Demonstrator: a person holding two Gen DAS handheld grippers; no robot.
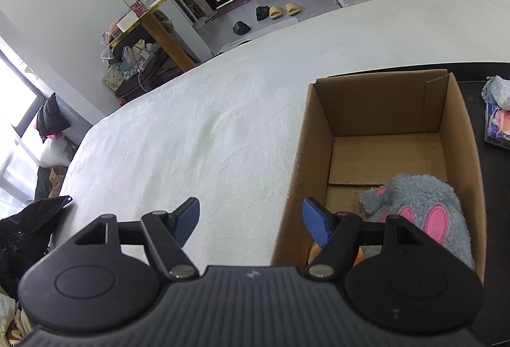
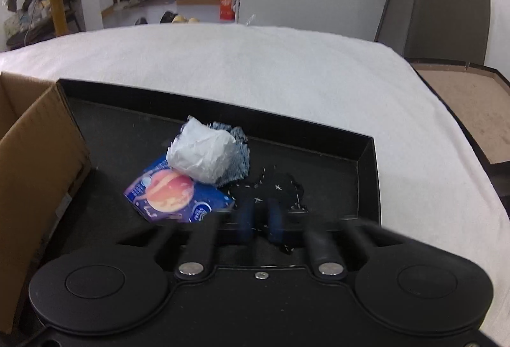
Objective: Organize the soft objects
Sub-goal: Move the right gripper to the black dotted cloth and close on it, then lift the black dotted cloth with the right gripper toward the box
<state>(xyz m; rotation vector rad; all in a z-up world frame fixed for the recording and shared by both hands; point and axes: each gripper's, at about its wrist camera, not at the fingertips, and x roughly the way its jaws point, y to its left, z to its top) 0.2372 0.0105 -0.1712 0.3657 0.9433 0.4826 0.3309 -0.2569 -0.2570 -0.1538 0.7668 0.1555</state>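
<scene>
In the left wrist view, a brown cardboard box [image 1: 376,111] stands on the white bed cover and holds a grey plush slipper with pink pads [image 1: 424,206] and something orange [image 1: 314,251] beneath it. My left gripper [image 1: 250,221] is open and empty over the box's left wall. In the right wrist view, a black tray [image 2: 366,168] holds a white wad on blue-grey cloth [image 2: 207,155], a blue tissue pack [image 2: 172,197] and a black cloth with white stitches [image 2: 280,187]. My right gripper [image 2: 259,219] is blurred, its fingers narrowly apart over the black cloth.
The white bed cover [image 1: 191,130] stretches left and beyond the box. Dark clothing [image 1: 22,235] lies at the bed's left edge. A cluttered yellow table [image 1: 149,15] and slippers [image 1: 280,10] are across the room. A grey headboard [image 2: 446,6] stands at right.
</scene>
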